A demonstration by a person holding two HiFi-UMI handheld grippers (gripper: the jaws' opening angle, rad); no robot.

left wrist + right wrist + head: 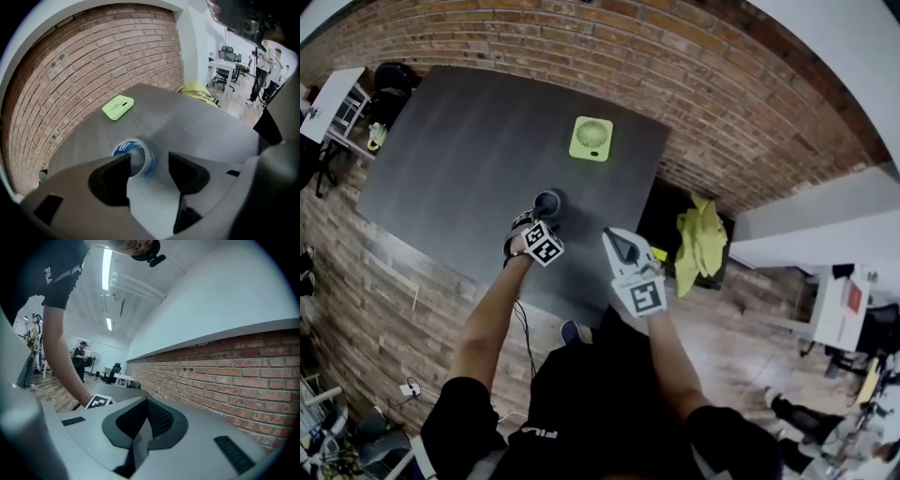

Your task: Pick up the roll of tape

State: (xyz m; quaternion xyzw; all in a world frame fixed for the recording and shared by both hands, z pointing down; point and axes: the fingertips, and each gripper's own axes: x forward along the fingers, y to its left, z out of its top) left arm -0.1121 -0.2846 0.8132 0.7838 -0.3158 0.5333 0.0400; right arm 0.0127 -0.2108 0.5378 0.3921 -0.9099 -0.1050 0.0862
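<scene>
While the roll of tape (136, 152) lies flat on the dark tabletop (187, 126), partly hidden behind one jaw's tip, the left claw (149, 161) is held wide and tilted down, apparently so the roll can be straddled. The right claw (145, 401) is held shut, level and empty, presumably as unneeded.

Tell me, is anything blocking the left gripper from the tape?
Nothing visible does. The left gripper hangs with its jaws apart right at the tape, which lies alone on the table. The green fan sits well beyond it, out of the way.
</scene>
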